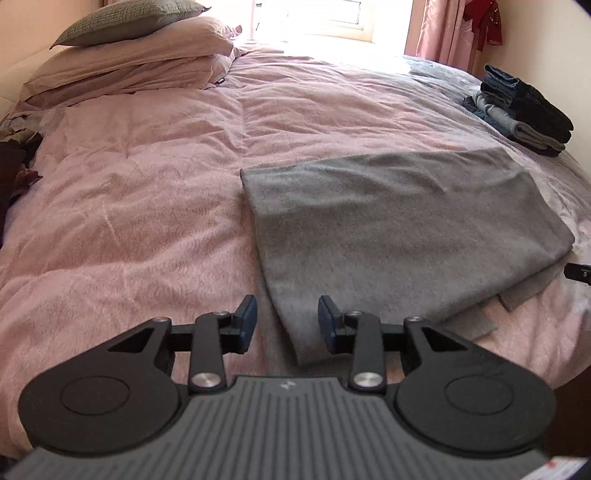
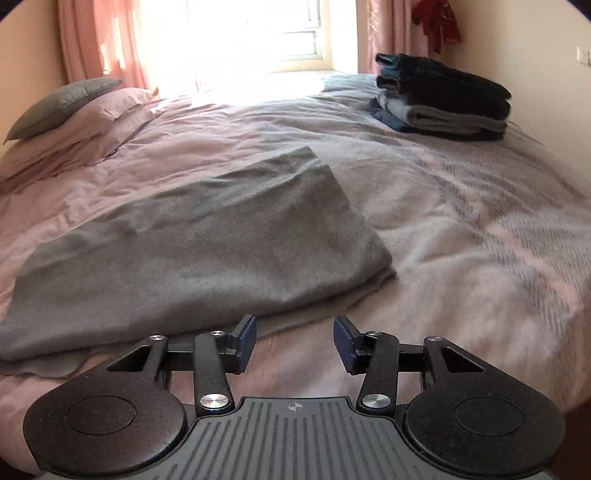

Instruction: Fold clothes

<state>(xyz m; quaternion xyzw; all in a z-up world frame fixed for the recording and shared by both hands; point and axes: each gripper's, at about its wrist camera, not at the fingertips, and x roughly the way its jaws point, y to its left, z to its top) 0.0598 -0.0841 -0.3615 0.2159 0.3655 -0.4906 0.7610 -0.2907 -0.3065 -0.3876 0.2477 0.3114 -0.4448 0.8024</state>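
Both tools are hovering low over the near edge of the bed [image 1: 129, 206], each with its jaws spread apart and nothing between them. The left gripper [image 1: 287, 323] is pointing at the near left corner of the grey garment [image 1: 399, 229], which is lying partly folded on the pink duvet, near the middle-right of the bed. The right gripper [image 2: 294, 341] is sitting just beside that garment's near edge, toward its right corner.

One risk, as I judge it, is in the layers: a lower layer is sticking out along the near edge, so a pinch could be catching only the top sheet, or dragging duvet fabric up with it, and the fold would be coming out crooked. Uneven lifting between the two hands could also be skewing the rectangle.

Counting: one grey garment in work, one stack of folded dark clothes [image 2: 443, 96] at the far right, two pink pillows [image 1: 140, 55] with one grey cushion [image 1: 125, 20] on top at the far left.
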